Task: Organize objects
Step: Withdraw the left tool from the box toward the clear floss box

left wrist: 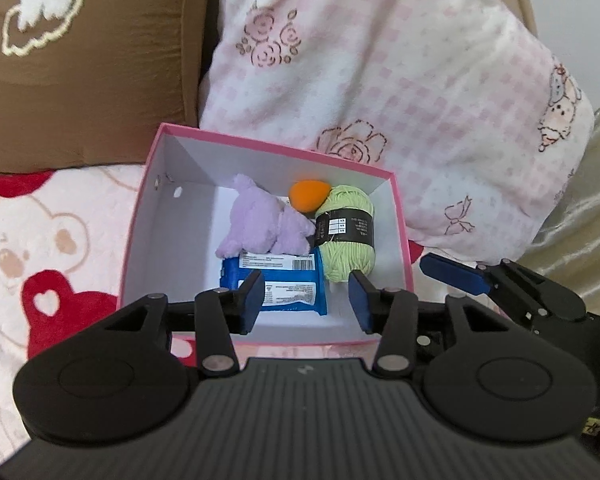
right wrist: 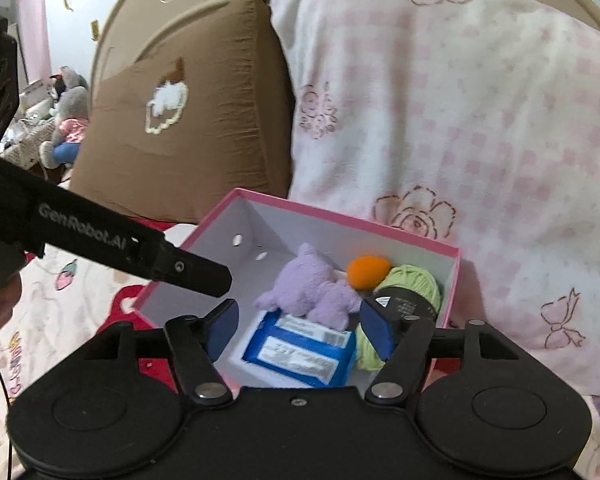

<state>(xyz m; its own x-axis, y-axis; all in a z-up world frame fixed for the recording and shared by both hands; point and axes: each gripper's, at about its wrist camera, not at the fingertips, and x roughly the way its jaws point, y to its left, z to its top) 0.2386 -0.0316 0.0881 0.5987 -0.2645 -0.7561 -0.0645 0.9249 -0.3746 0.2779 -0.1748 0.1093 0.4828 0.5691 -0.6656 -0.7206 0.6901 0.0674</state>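
While both grippers, left (left wrist: 306,300) and right (right wrist: 300,330), hover jaws spread, empty: pink box (left wrist: 400,216) holds one plush (left wrist: 260,220), one yarn ball (left wrist: 348,240), one orange egg (left wrist: 308,196), two blue packets (left wrist: 288,280).

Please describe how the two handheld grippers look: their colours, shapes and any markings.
Both are matte black. The left gripper and the right gripper each have two blue rectangular finger pads on black linkage bars with silver pivot pins, and round black discs behind. The left one's side shows white lettering "GenRobot.AI".

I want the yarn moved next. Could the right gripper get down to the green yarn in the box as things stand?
Probably yes. The pink box has no lid, the right gripper is open with nothing between its fingers, and the green yarn lies uncovered at the box's right side. The orange egg-shaped thing sits close beside it.
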